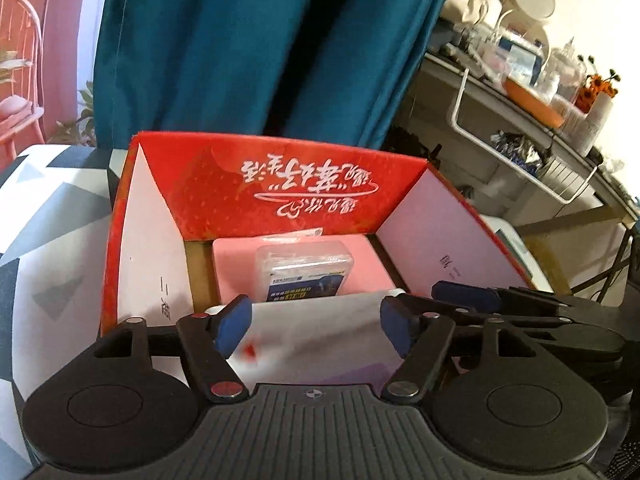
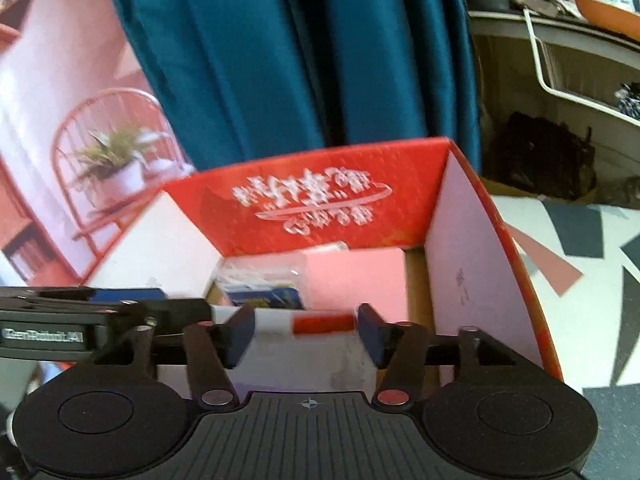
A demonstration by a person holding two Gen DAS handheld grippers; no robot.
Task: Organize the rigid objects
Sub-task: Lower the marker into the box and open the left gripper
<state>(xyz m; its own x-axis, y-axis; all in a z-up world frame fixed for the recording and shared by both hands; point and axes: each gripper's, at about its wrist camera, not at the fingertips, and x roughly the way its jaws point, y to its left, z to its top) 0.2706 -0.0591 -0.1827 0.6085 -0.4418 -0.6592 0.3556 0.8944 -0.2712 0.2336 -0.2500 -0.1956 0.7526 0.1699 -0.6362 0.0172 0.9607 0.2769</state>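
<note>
A red cardboard box [image 1: 280, 184] stands open on the table, with white flaps on both sides. At its bottom lies a flat pink item [image 1: 236, 264], and on that a clear plastic case [image 1: 306, 270] with a blue label. My left gripper [image 1: 314, 326] is over the box's near end, jaws apart. A blurred white carton [image 1: 312, 348] with a red mark lies between and below its pads, and I see no pad pressing on it. My right gripper [image 2: 305, 334] is beside it, also open. The white carton [image 2: 304, 356] is under its pads, near the clear case [image 2: 260, 284].
The red box [image 2: 312, 200] rests on a cloth with grey and white triangles [image 1: 48, 216]. A teal curtain [image 1: 260, 40] hangs right behind it. A cluttered shelf unit [image 1: 540, 100] stands to the right. On the left is a backdrop picturing an orange chair [image 2: 108, 168].
</note>
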